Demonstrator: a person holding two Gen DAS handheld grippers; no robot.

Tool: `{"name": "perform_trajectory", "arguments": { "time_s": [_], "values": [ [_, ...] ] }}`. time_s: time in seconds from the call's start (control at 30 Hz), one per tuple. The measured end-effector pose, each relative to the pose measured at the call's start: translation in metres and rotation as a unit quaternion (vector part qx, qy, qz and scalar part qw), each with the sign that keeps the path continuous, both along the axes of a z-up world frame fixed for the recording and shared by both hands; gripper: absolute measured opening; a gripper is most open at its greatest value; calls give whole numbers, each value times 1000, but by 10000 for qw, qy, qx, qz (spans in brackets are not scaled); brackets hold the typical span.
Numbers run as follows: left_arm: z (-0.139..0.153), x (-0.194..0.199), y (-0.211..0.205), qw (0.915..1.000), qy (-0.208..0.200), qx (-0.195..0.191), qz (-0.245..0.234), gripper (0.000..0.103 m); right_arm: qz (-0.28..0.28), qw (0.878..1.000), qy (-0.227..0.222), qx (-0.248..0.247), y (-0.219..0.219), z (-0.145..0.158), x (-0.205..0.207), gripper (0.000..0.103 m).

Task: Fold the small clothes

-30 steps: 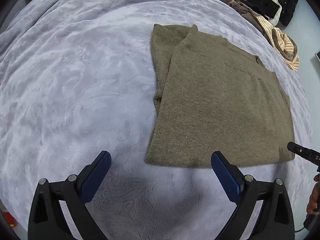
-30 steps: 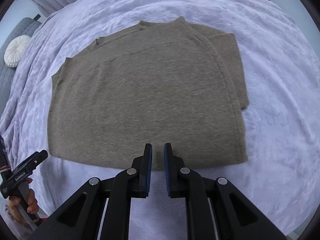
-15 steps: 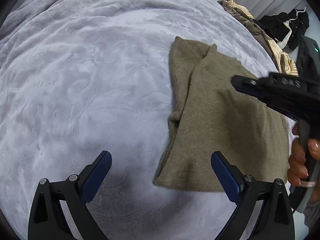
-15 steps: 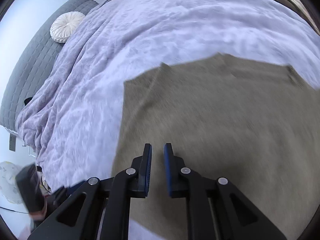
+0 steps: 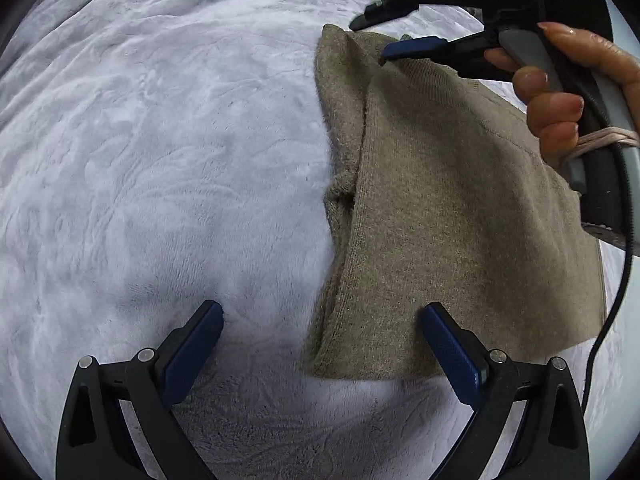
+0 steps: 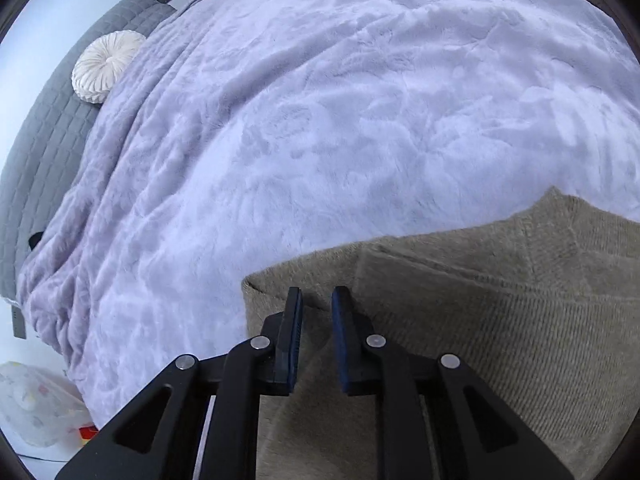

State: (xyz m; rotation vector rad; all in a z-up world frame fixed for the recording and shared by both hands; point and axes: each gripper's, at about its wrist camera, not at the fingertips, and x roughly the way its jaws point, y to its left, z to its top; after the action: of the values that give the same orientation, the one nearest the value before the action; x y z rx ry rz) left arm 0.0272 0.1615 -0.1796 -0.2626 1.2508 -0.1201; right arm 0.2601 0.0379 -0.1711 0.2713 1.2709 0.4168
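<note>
An olive-brown knit sweater [image 5: 440, 208] lies flat on a lilac plush blanket, its sleeve folded in along the left side. My left gripper [image 5: 320, 340] is open and hovers over the sweater's near left corner, one finger over the blanket, one over the cloth. My right gripper [image 6: 316, 320] is nearly shut with a narrow gap and nothing between the pads; it hovers over the sweater's [image 6: 480, 320] far shoulder corner. It also shows in the left wrist view [image 5: 416, 46], held by a hand.
The lilac blanket [image 6: 320, 120] covers the bed. A round white cushion [image 6: 106, 66] sits by the grey quilted headboard [image 6: 44, 132]. A plastic bag [image 6: 36, 404] lies on the floor beside the bed.
My right gripper has swung from the sweater's near hem across to its far shoulder corner. My left gripper has moved closer over the near left corner. Both jaws are unchanged.
</note>
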Motion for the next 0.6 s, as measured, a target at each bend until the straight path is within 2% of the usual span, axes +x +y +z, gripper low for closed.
{"name": "perform_trajectory", "arguments": {
  "time_s": [0.07, 0.13, 0.23, 0.27, 0.3, 0.33, 0.37, 0.6],
  "values": [
    [0, -3, 0, 10000, 0, -21, 34, 100, 222, 9996, -131, -100, 11, 11, -6, 53],
    [-1, -4, -2, 10000, -3, -8, 40, 100, 628, 9973, -235, -292, 29, 15, -12, 53],
    [-1, -8, -2, 10000, -7, -11, 38, 100, 1039, 9873, -373, -1146, 62, 6, -12, 51],
    [-1, -11, -2, 10000, -13, -19, 43, 100, 1051, 9835, -342, -1431, 69, -2, -10, 46],
    [0, -11, -2, 10000, -12, -23, 59, 100, 983, 9815, -255, -1622, 70, -9, -8, 23],
    [1, -13, -1, 10000, -15, -40, 90, 100, 865, 9834, -193, -1582, 68, -14, -5, 14],
    [2, -14, 2, 9999, -20, -62, 113, 100, 741, 9870, -127, -1418, 63, -16, -2, 10],
    [-3, -27, 0, 10000, -71, 47, 26, 100, 342, 9985, 240, -360, 41, -21, 20, 10]
  ]
}}
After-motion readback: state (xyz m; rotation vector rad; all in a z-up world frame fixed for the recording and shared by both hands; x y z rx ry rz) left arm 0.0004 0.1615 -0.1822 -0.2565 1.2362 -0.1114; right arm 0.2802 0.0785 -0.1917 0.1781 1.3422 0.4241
